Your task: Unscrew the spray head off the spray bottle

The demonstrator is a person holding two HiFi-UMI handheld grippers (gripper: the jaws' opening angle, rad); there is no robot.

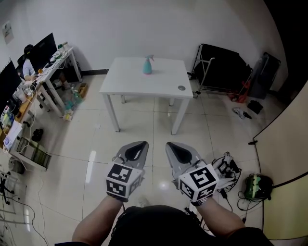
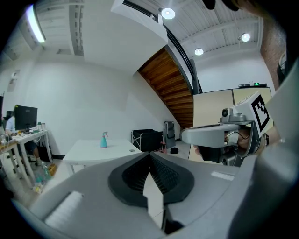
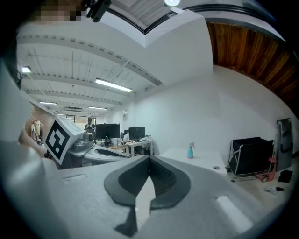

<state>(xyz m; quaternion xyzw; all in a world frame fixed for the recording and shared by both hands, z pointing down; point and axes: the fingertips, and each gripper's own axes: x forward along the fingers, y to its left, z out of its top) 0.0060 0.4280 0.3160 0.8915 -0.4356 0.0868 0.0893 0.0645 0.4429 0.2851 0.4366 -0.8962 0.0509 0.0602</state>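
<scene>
Head view: the teal spray bottle point(image 1: 147, 66) stands upright, spray head on, on the white table point(image 1: 144, 85), well apart from the left gripper point(image 1: 142, 144) and right gripper point(image 1: 170, 145) (both empty, jaws pressed together), held side by side.

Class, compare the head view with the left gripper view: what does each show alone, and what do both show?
Only the head view: tangled cables and a green device on the floor. Only the left gripper view: the wood-panelled slope and ceiling lights. Both: the white table, the spray bottle standing on it, and the right gripper.
</scene>
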